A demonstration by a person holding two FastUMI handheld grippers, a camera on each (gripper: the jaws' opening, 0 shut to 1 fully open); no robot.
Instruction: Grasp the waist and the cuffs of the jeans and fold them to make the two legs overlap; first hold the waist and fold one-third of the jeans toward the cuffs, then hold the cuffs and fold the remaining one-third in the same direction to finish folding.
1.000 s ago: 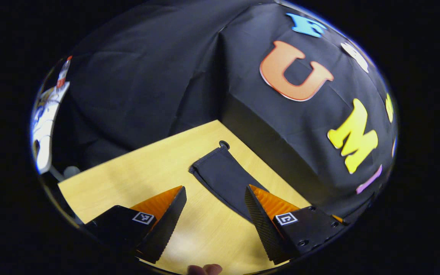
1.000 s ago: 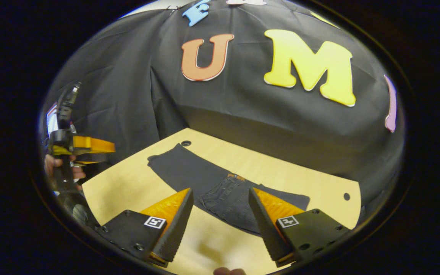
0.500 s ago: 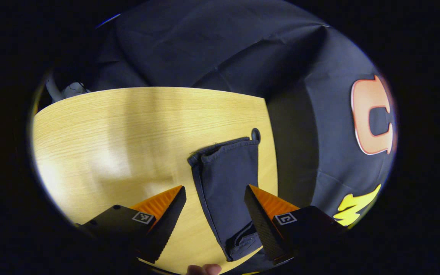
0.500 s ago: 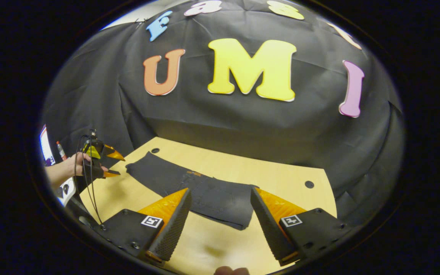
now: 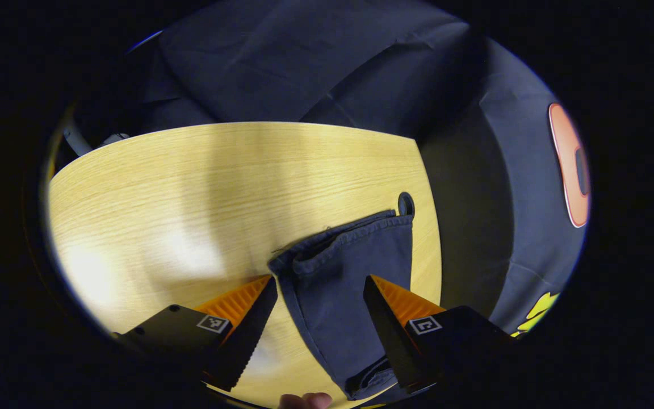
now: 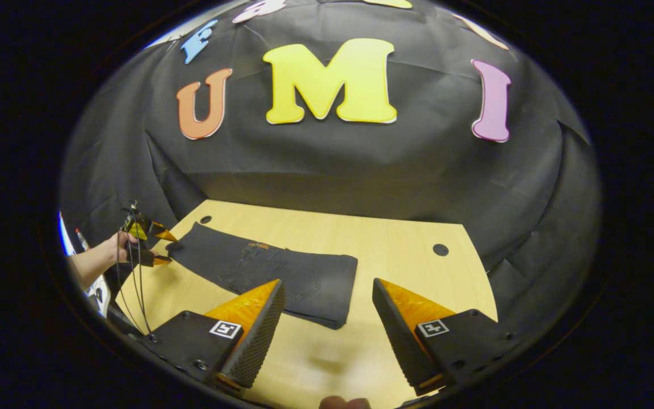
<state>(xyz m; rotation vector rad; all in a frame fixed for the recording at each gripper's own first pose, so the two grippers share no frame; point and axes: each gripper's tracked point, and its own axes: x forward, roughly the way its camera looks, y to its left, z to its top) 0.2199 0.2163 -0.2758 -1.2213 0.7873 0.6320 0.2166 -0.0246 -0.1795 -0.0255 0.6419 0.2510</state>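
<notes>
jeans cuffs between parted jaws (above table)

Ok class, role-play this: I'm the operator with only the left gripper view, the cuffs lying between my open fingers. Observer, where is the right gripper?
Observer: The right gripper is open and aimed at the waist end of the jeans. It is gripping nothing.
Operator: Does the waist lie flat?
Observer: Yes, it lies flat on the table, and the jeans form one straight strip.
Operator: How do I look from there?
Observer: Your left gripper sits right at the cuffs, held by a hand.
</notes>
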